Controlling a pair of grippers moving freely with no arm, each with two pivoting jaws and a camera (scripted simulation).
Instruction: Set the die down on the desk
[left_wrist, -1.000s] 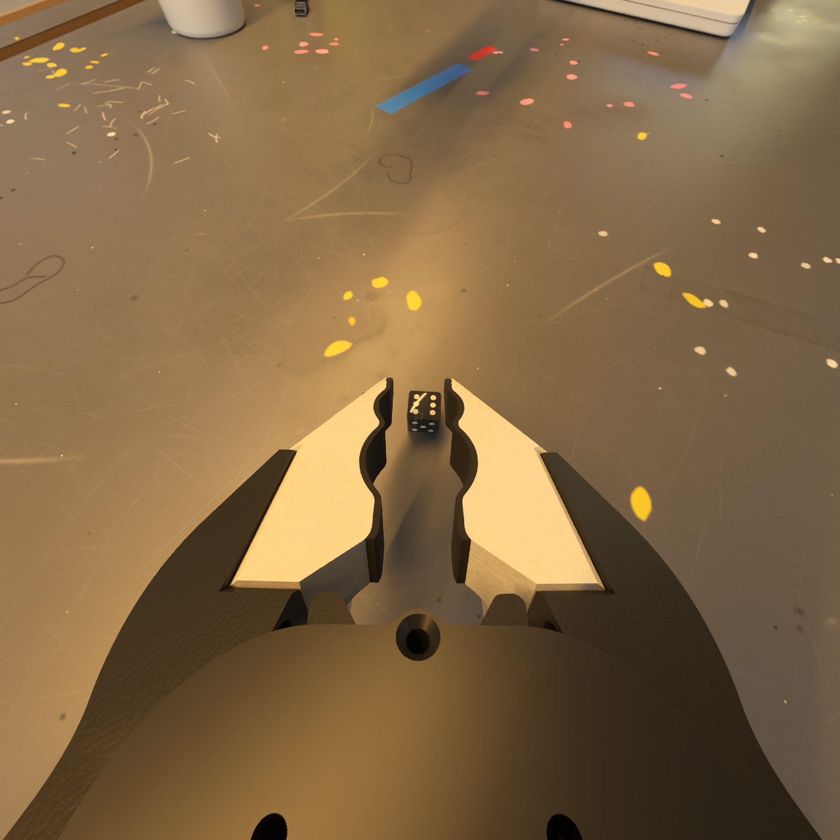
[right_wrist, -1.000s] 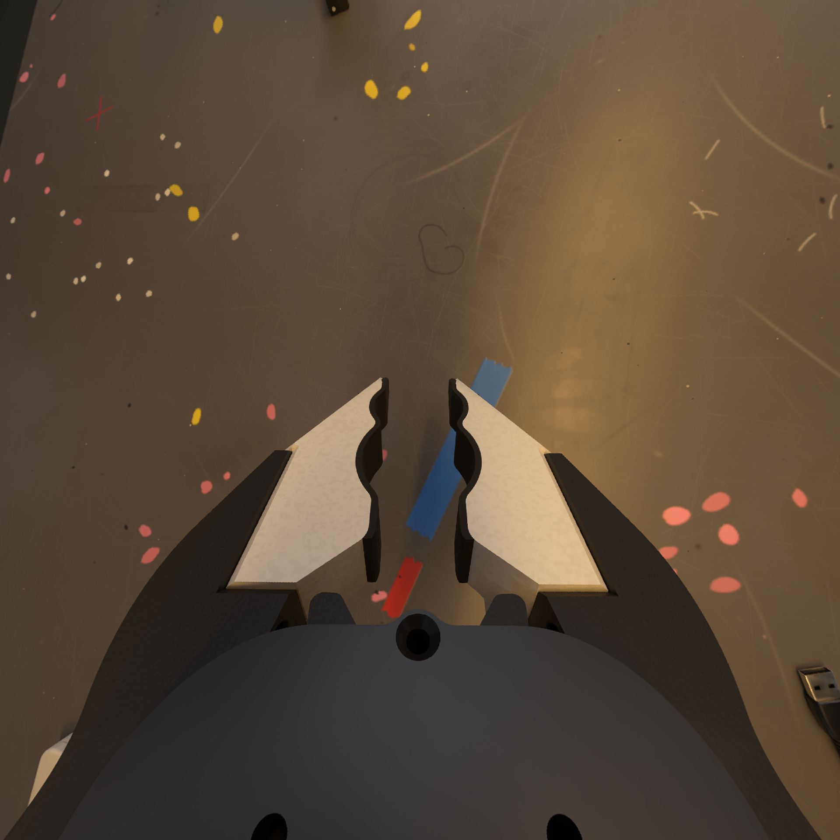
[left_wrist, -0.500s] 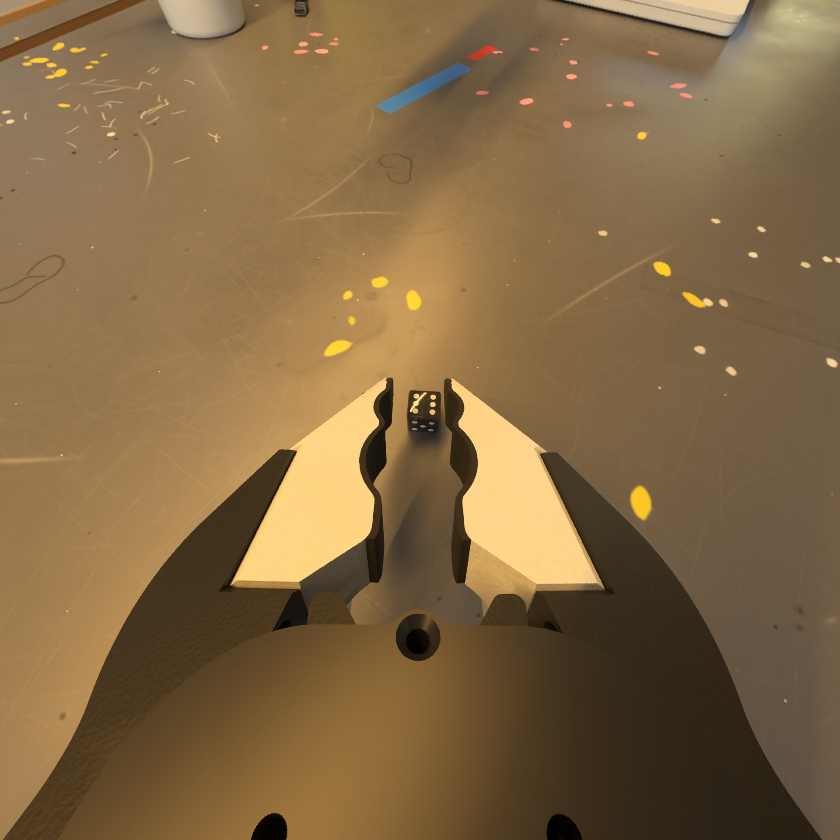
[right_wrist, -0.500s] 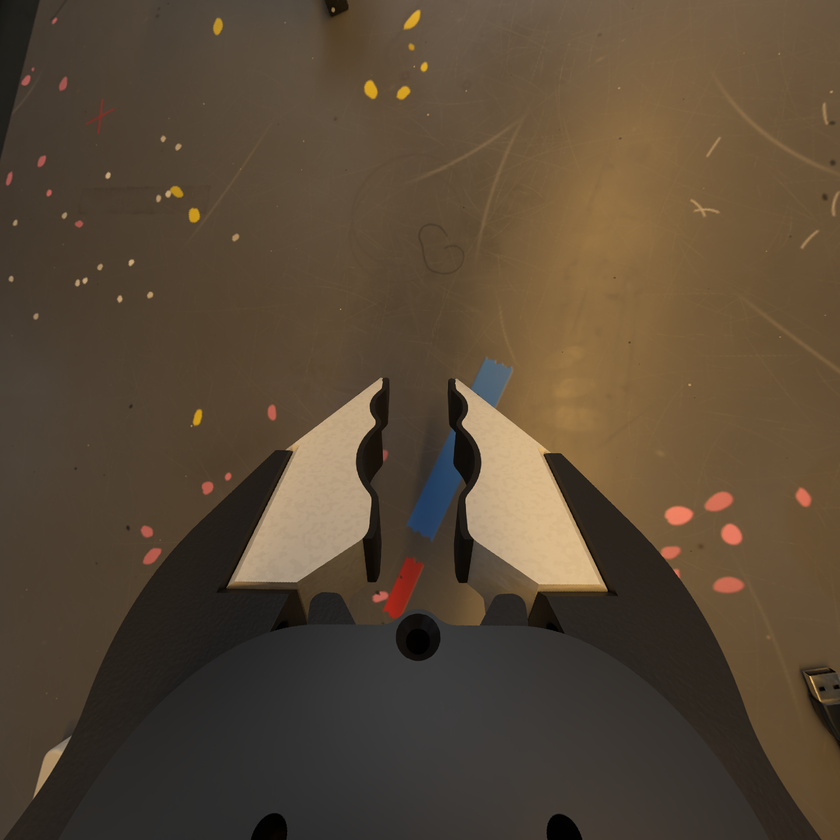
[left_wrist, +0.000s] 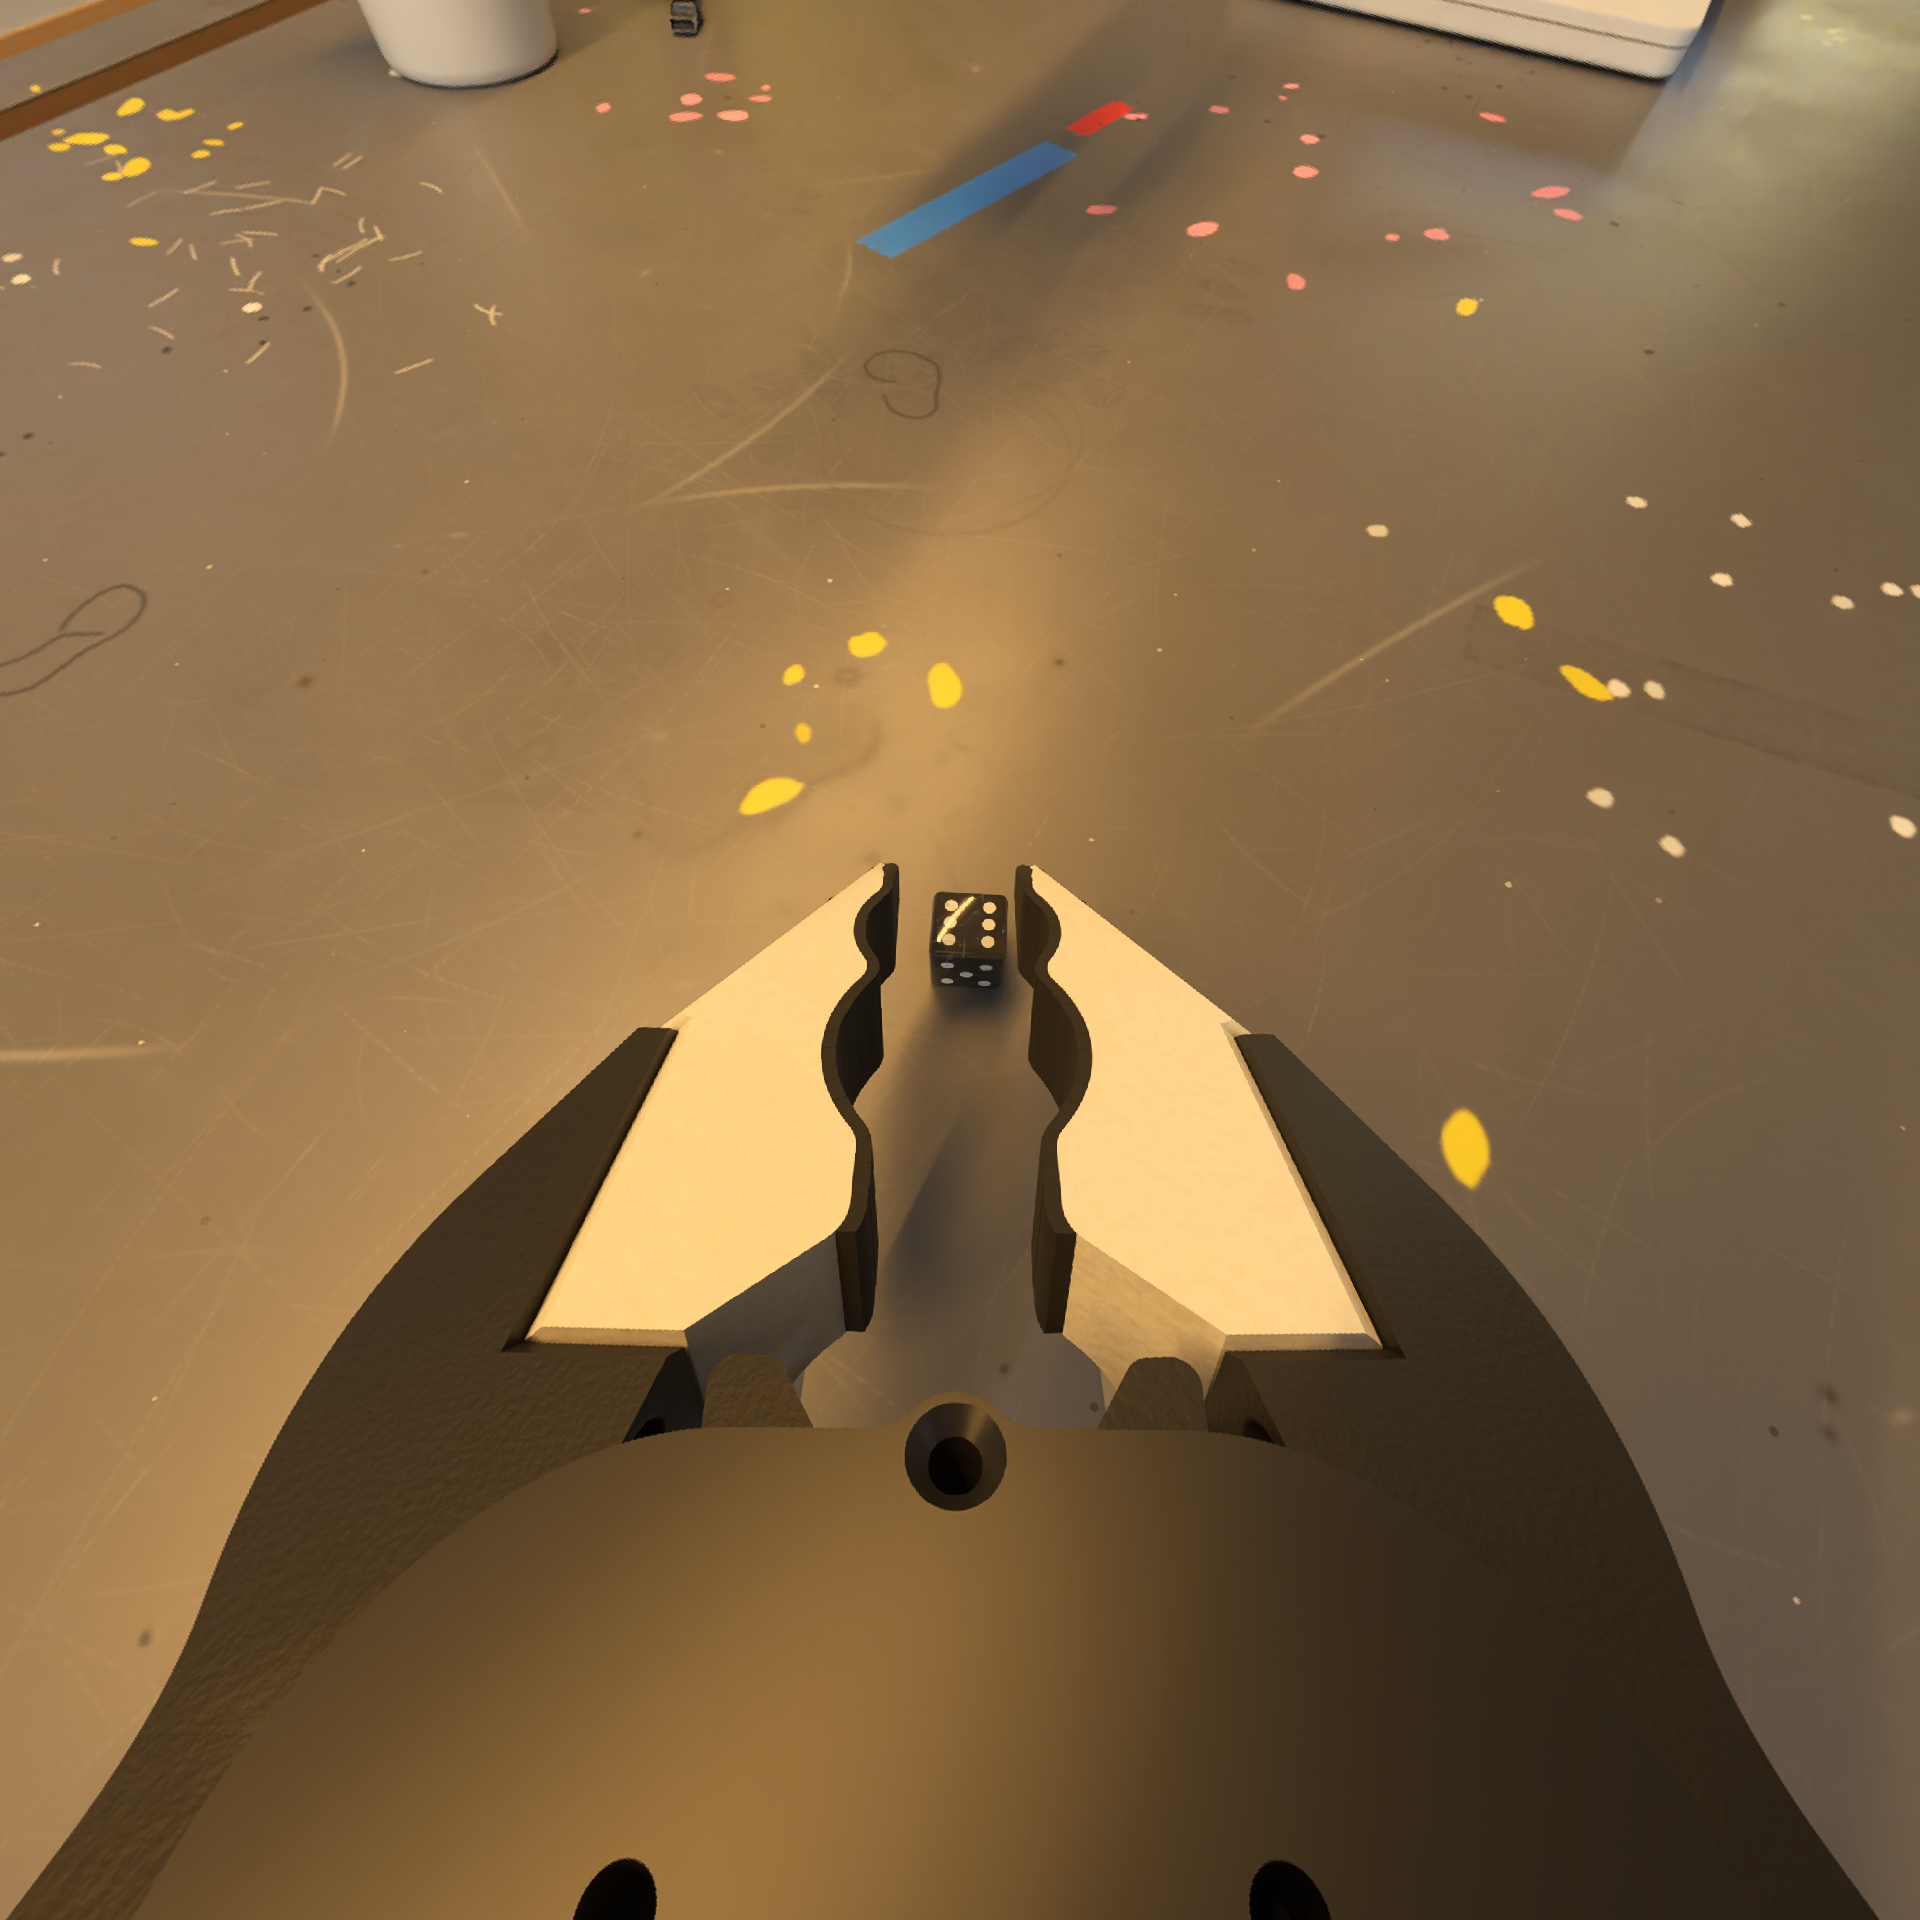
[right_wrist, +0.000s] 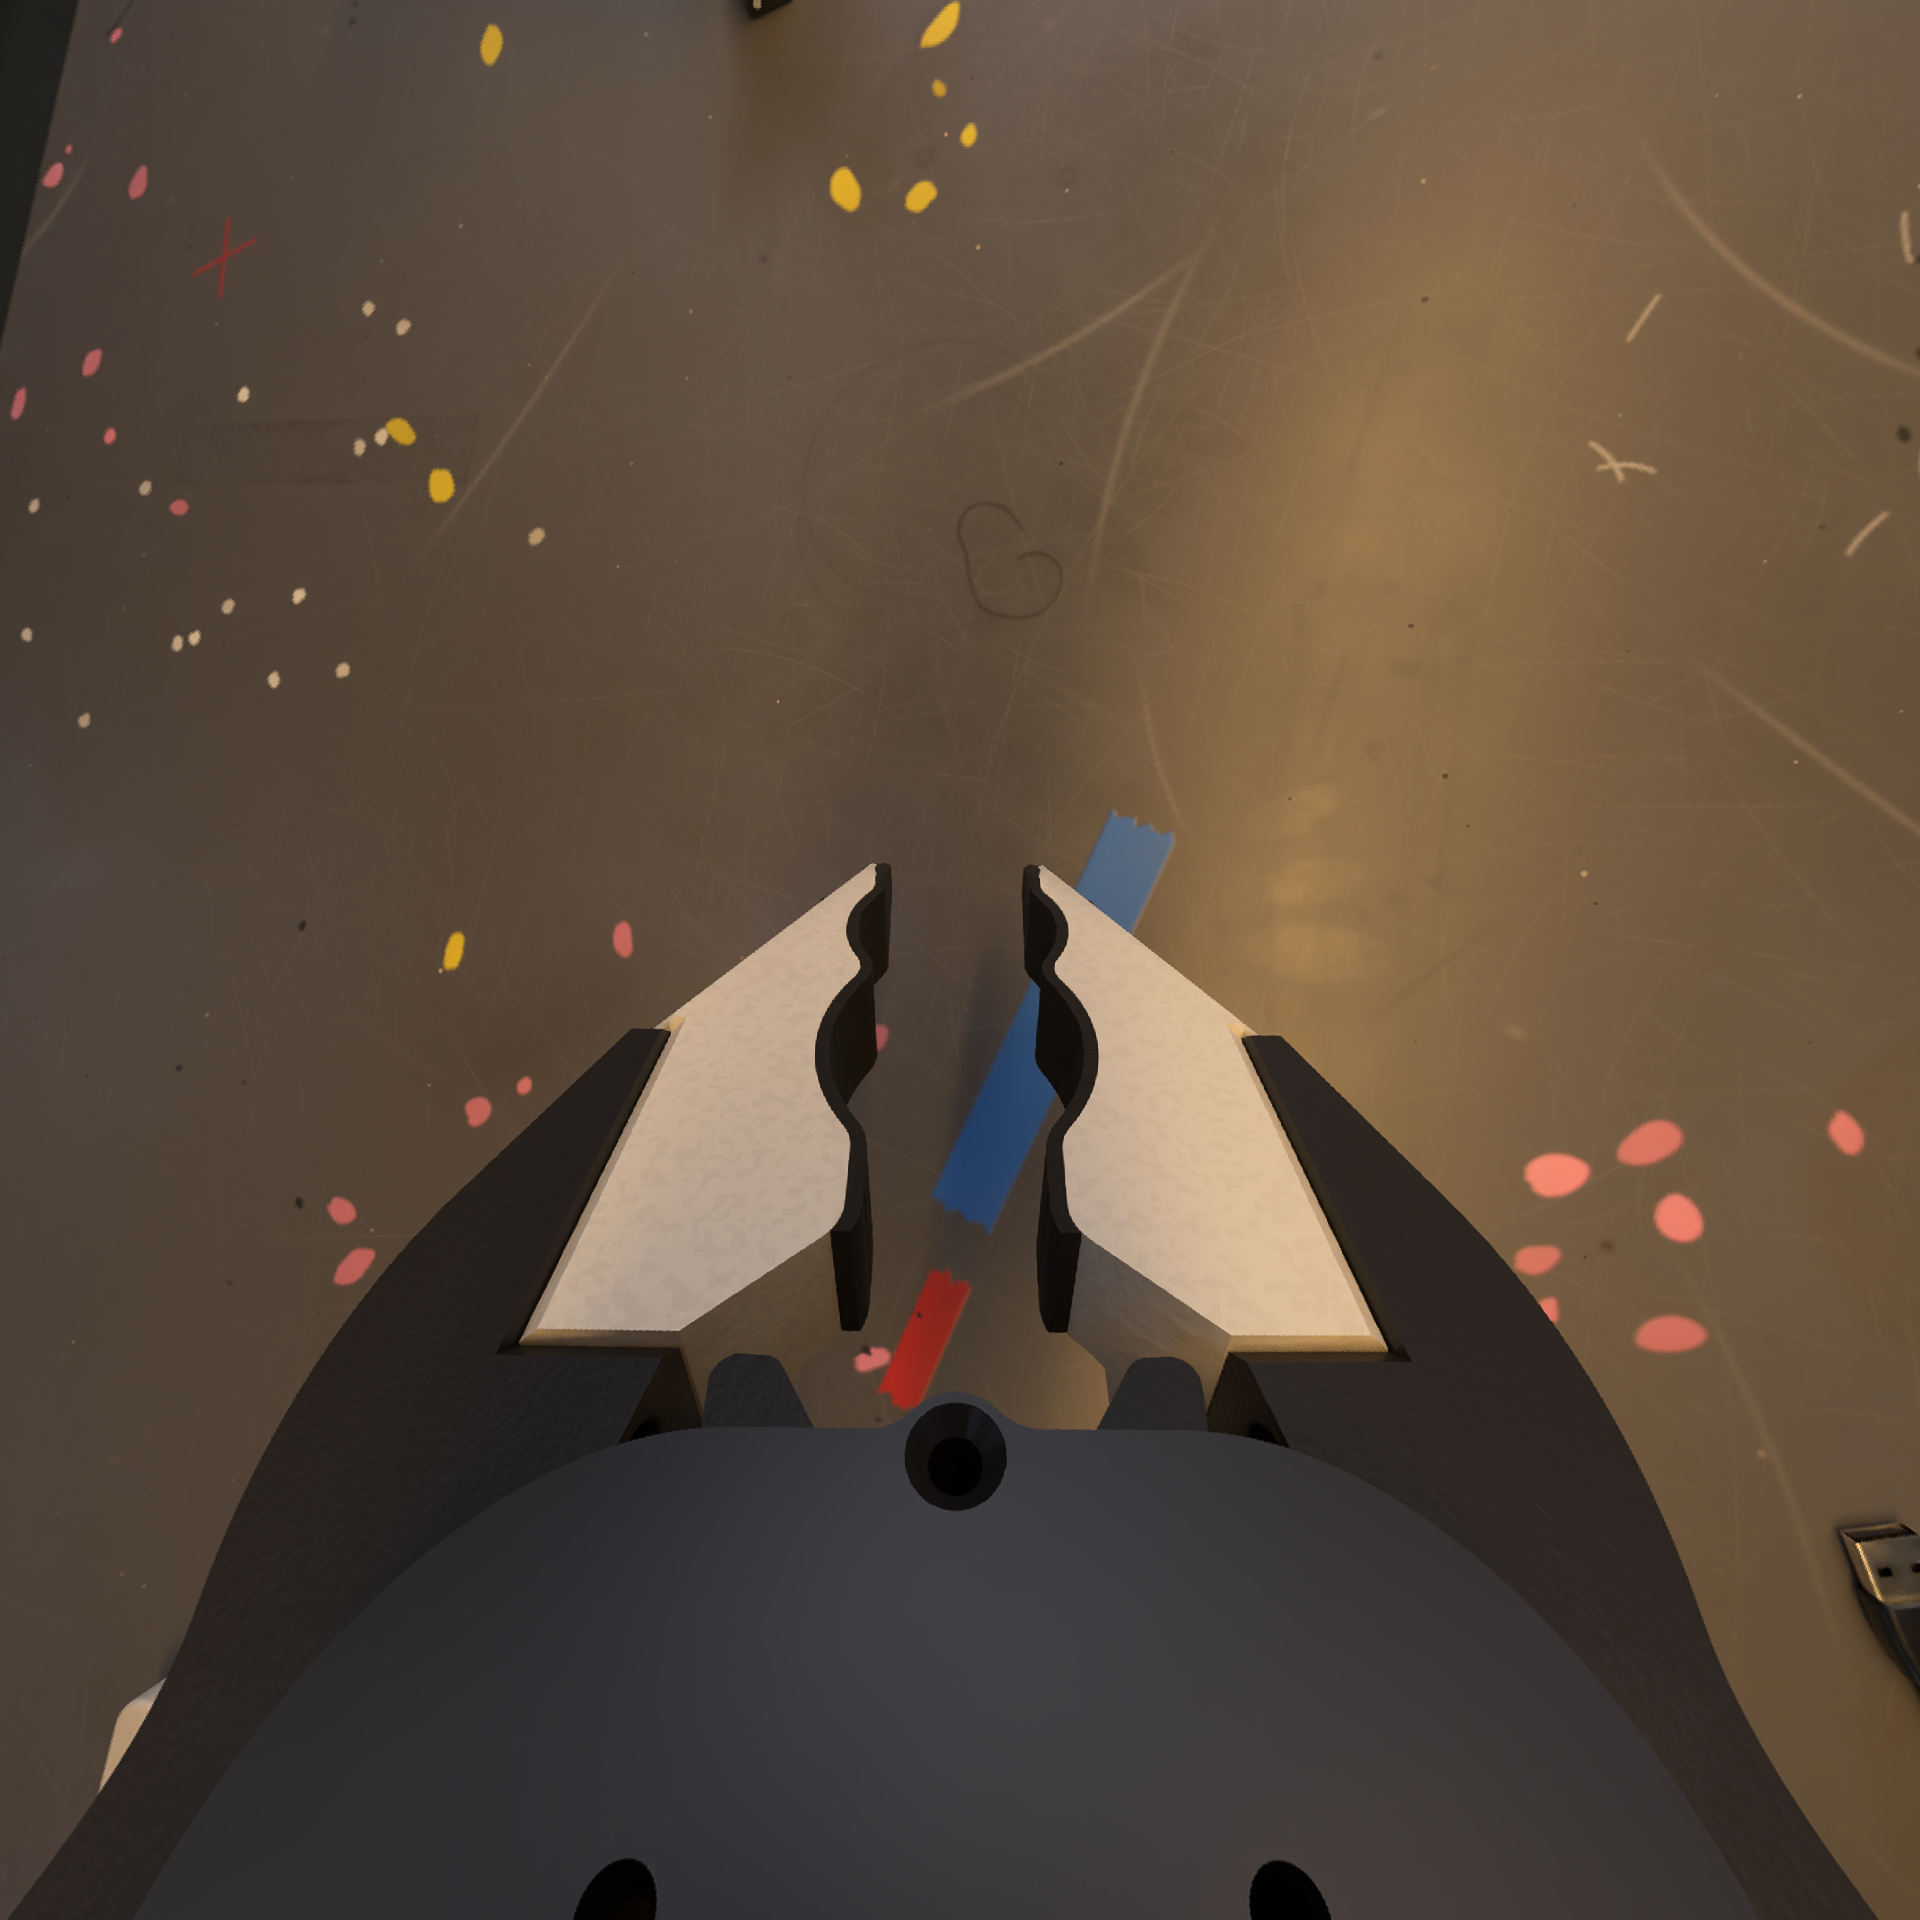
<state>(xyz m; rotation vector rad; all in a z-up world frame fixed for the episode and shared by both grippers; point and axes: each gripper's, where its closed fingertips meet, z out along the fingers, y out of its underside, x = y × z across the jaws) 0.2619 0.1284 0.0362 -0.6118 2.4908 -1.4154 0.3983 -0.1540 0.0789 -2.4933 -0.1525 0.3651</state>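
A black die (left_wrist: 967, 938) with white pips is seen resting on the scratched, paint-flecked grey worktop (left_wrist: 1351, 436), well in from its edges, between the fingertips of the left hand-held gripper (left_wrist: 956, 883). The fingers of that gripper are parted, and a narrow gap shows on either side of the die, so nothing is being gripped. A shadow lies directly under the die, which suggests that it is already sitting on the surface.

The right hand-held gripper (right_wrist: 956, 883) is also held with its fingers spread and empty, above a strip of blue tape (right_wrist: 1013, 1101) and a short piece of red tape (right_wrist: 925, 1335). Toward the far edge of the worktop, in the left wrist view, a white cup (left_wrist: 457, 42) and a white flat object (left_wrist: 1507, 31) at the far right corner are seen. A small metal plug (right_wrist: 1886, 1579) lies at the right margin of the right wrist view.

The placing step is judged to be essentially done. A straight withdrawal of the left hand-held gripper, back along its own fingers, is what would be called for next, without the die being brushed by either finger.
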